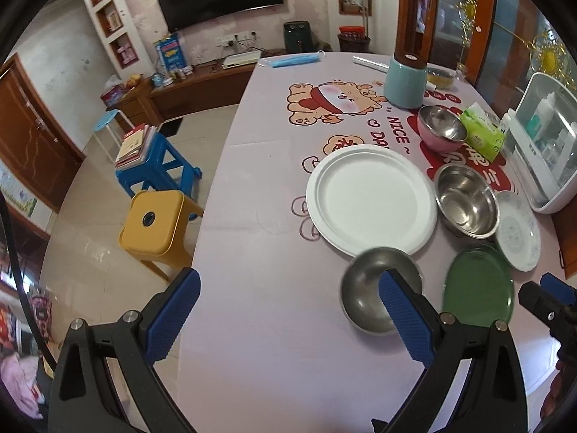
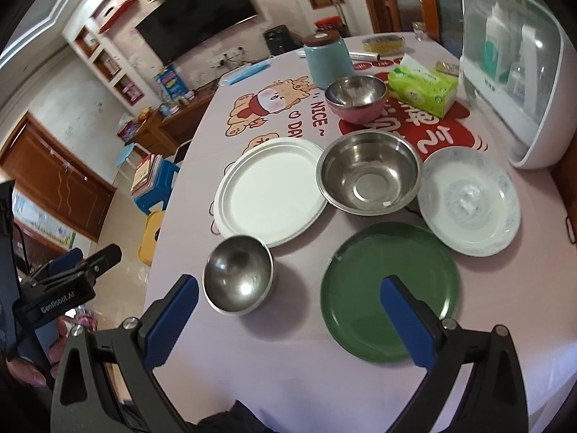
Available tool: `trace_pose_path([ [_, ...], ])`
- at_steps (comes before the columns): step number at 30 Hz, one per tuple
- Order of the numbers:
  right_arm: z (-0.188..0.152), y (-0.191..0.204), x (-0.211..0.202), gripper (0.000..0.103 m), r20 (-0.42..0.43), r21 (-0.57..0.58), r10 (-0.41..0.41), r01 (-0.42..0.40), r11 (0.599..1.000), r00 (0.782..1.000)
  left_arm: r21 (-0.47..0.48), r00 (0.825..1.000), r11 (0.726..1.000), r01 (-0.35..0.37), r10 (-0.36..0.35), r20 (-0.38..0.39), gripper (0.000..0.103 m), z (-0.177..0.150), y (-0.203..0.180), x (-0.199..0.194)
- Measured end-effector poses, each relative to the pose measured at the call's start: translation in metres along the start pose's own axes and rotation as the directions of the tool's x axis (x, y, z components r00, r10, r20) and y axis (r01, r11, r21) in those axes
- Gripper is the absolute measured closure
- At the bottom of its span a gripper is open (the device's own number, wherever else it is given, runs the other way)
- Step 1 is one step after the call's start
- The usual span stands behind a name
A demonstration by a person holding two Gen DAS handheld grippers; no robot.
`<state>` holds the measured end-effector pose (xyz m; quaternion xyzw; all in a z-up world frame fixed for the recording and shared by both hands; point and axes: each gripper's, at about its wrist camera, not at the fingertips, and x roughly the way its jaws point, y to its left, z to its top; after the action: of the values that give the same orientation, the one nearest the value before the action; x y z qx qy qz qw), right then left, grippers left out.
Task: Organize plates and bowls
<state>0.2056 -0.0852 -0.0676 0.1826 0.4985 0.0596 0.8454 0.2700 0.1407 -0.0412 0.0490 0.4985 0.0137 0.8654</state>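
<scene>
Crockery was counted on the table (image 2: pixel 274 379), which was covered by a pale cloth printed with cartoon figures: three plates and three bowls, six pieces in all. Plates: one large white plate (image 2: pixel 270 195), one green plate (image 2: pixel 364 285), one pale patterned plate (image 2: pixel 468 204). Bowls: one small steel bowl (image 2: pixel 236 276) nearest the edge, one large steel bowl (image 2: pixel 369 176) set between the white and patterned plates, one pink bowl (image 2: pixel 355 99) with a steel lining further back. All three bowls were noted upright and nothing could be seen in them; the plates were likewise bare. No piece was stacked on another.

Behind the pink bowl a teal canister (image 2: pixel 328 59) and a green tissue pack (image 2: pixel 422 88) were recorded, and a white domed cabinet (image 2: pixel 519 72) holding bottles at the far right.

The left gripper (image 1: pixel 288 314) was held above the table with fingers spread wide, nothing between them, the small steel bowl just behind its right finger. The right gripper (image 2: pixel 288 321) was likewise spread and unladen, its right finger over the green plate.
</scene>
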Motion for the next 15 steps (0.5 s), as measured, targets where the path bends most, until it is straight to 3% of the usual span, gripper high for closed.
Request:
trace_pose_path([
  [15, 0.039, 0.001, 0.076, 0.002, -0.041, 0.096, -0.044, 0.048, 0.994, 0.998, 0.049, 0.995, 0.996, 0.079, -0.076, -0.059, 0.004, 0.07, 0.025, 0.095],
])
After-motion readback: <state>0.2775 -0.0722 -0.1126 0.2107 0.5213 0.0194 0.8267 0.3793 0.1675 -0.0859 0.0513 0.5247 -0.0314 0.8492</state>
